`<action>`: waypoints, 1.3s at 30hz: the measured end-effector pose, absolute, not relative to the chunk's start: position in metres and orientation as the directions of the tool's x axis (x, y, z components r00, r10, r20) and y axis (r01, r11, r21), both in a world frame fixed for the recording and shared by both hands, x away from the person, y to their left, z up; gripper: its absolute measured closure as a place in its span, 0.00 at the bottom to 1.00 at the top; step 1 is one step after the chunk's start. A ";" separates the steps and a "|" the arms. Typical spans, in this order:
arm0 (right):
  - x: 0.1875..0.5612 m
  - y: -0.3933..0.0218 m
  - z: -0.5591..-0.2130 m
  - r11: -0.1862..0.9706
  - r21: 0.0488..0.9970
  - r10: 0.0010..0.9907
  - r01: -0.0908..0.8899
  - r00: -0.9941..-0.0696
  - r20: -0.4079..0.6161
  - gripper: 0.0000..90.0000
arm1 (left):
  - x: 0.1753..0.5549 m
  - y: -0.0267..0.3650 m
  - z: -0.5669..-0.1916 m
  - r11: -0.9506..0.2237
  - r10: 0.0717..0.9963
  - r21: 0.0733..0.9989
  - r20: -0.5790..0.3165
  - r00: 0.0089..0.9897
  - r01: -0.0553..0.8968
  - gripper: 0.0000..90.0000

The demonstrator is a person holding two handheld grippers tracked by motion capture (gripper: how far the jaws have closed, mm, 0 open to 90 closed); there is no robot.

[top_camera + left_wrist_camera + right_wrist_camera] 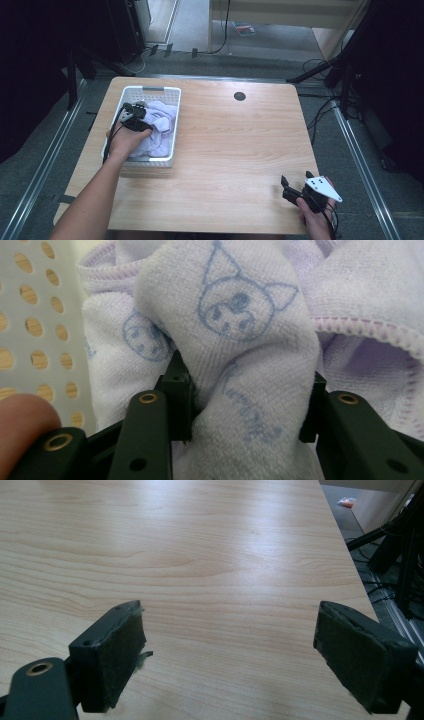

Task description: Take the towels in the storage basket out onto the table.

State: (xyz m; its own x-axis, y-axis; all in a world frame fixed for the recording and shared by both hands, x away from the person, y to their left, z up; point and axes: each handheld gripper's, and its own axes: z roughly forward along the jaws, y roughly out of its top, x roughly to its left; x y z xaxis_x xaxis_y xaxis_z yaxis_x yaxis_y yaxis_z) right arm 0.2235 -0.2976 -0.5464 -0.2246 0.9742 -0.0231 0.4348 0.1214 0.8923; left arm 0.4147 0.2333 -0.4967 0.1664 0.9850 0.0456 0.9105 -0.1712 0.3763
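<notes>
A pale lilac towel printed with blue cartoon faces lies bunched in a white perforated basket at the table's left. My left gripper reaches down into the basket and is shut on a thick fold of the towel, which bulges up between the two black jaws. My right gripper rests low over the wooden table's front right corner, held in a hand. Its jaws stand wide open over bare wood, with nothing between the pads.
The basket's wall with oval holes lies close to the left jaw. A dark round grommet sits at the table's back edge. Cables and stand legs cross the floor beyond the table's far right.
</notes>
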 end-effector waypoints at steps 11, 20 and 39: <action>0.223 -0.298 -0.546 0.112 0.893 0.975 0.436 -0.222 -0.014 0.15 | 0.413 0.244 -0.468 -0.131 0.988 0.422 -0.020 0.154 0.897 0.67; 0.223 -0.298 -0.546 0.112 0.893 0.975 0.436 -0.222 -0.014 0.15 | 0.409 0.247 -0.423 -0.132 0.986 0.478 -0.029 0.165 0.868 0.67; 0.223 -0.299 -0.546 0.107 0.893 0.975 0.437 -0.222 -0.009 0.15 | 0.403 0.249 -0.339 -0.133 0.985 0.551 -0.014 0.169 0.824 0.66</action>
State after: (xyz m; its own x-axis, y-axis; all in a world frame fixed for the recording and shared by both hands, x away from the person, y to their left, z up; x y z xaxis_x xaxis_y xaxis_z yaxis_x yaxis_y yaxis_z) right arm 0.2234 -0.2988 -0.5463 -0.2221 0.9750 -0.0086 0.4369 0.1074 0.8931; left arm 0.4033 0.2495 -0.3387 0.1691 0.9855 -0.0141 0.8238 -0.1335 0.5510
